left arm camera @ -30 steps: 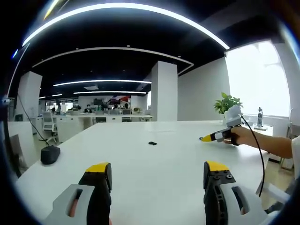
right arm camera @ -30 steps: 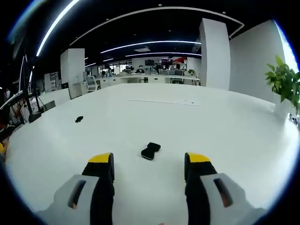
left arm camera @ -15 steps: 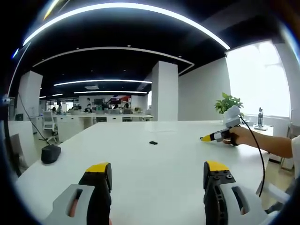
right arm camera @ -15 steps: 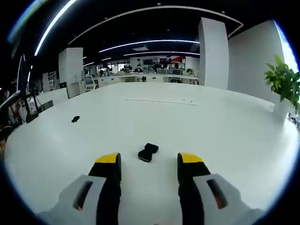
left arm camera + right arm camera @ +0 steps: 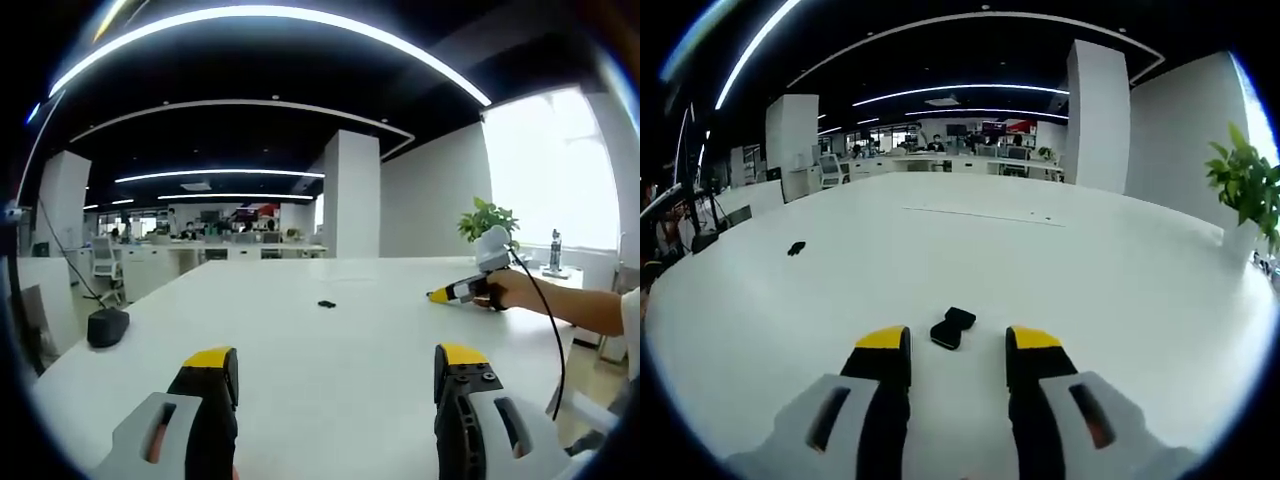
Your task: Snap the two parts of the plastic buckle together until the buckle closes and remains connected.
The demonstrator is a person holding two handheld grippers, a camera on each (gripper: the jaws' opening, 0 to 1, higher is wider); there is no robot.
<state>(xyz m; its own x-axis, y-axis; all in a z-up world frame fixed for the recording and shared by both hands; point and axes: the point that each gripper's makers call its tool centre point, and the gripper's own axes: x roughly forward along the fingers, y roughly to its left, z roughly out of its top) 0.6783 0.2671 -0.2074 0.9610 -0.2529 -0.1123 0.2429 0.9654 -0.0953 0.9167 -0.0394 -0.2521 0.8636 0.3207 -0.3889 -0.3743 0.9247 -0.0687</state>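
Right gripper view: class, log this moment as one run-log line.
right claw: open, just short of buckle half | left claw: open, holds nothing | other buckle half: apart on white table | buckle: unjoined

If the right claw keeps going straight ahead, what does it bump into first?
Probably the black buckle piece on the white table. It lies just ahead of the right claw, between its open yellow tips, though depth is hard to judge.

Buckle halves [image 5: 952, 327] [image 5: 796, 248] apart on table [image 5: 1120, 280]

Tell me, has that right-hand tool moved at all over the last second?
Yes. The right tool has narrowed its jaws and crept toward the black buckle piece on the white table.
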